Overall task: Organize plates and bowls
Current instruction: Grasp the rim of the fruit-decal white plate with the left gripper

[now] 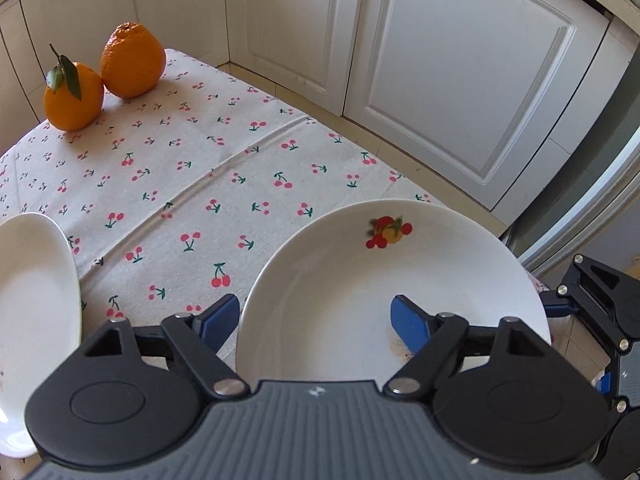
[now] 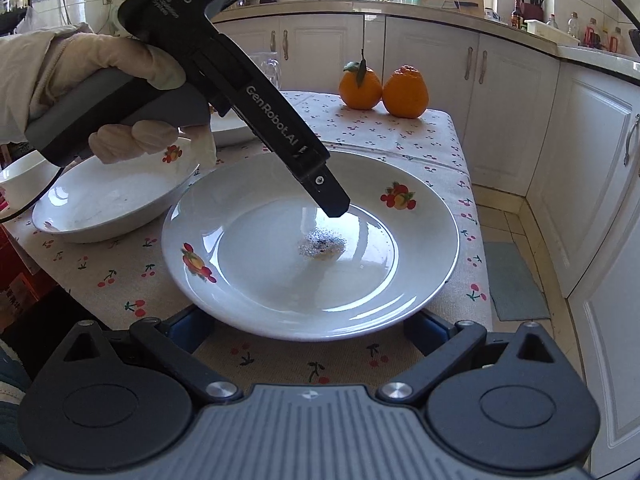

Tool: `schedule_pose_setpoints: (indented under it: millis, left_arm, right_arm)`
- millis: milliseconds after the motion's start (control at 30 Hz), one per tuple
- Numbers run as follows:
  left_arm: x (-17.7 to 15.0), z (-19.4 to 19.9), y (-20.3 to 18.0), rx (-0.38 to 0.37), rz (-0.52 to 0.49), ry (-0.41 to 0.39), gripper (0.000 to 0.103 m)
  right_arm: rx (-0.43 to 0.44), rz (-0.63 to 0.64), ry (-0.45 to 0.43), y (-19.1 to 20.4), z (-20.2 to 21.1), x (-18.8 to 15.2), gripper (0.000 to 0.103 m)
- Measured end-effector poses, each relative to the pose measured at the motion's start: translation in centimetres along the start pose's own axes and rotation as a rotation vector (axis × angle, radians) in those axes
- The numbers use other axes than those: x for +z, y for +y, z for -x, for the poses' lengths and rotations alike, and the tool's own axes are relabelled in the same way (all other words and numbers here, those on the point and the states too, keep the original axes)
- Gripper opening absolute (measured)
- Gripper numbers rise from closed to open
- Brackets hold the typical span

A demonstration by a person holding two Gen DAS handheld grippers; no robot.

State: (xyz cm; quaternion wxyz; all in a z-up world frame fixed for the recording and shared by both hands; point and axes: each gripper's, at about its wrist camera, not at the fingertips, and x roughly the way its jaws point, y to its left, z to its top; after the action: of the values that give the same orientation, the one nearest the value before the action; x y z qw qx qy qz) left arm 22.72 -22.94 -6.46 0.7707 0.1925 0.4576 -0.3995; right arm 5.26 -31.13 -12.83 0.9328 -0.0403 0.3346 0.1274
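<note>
A white deep plate with fruit prints [image 2: 256, 280] [image 1: 340, 280] lies on the cherry-print tablecloth [image 1: 180, 184]; a dirty speck sits in its middle. My left gripper [image 1: 316, 320] is open, one finger over the plate's inside and one outside its left rim. In the right wrist view the left gripper's body [image 2: 280, 132] hangs over the plate. My right gripper [image 2: 308, 332] is open at the plate's near edge, its blue fingers [image 2: 188, 328] mostly hidden under the rim. A second white fruit-print plate [image 2: 108, 204] [image 1: 32, 312] lies to the left.
Two oranges [image 2: 384, 86] [image 1: 104, 76] stand at the table's far edge. Another white dish [image 2: 232, 128] and a small bowl [image 2: 20, 180] lie behind the left plate. White cabinets [image 1: 440, 60] and a tiled floor [image 2: 516, 240] flank the table.
</note>
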Motion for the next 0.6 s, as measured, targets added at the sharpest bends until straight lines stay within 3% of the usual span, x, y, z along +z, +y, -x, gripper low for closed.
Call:
schedule_pose_setpoints:
  millis: [200,600]
  left_arm:
    - [0.33,-0.35,0.26,-0.032,-0.016,0.023,0.073]
    - [0.75,-0.71,0.8,-0.052,-0.022,0.029,0.072]
  right_arm:
    - [0.003,0.003,0.001,0.1,0.36,-0.11,0.097]
    - [0.005,0.011,0.023,-0.36,-0.07,0.5,0.096]
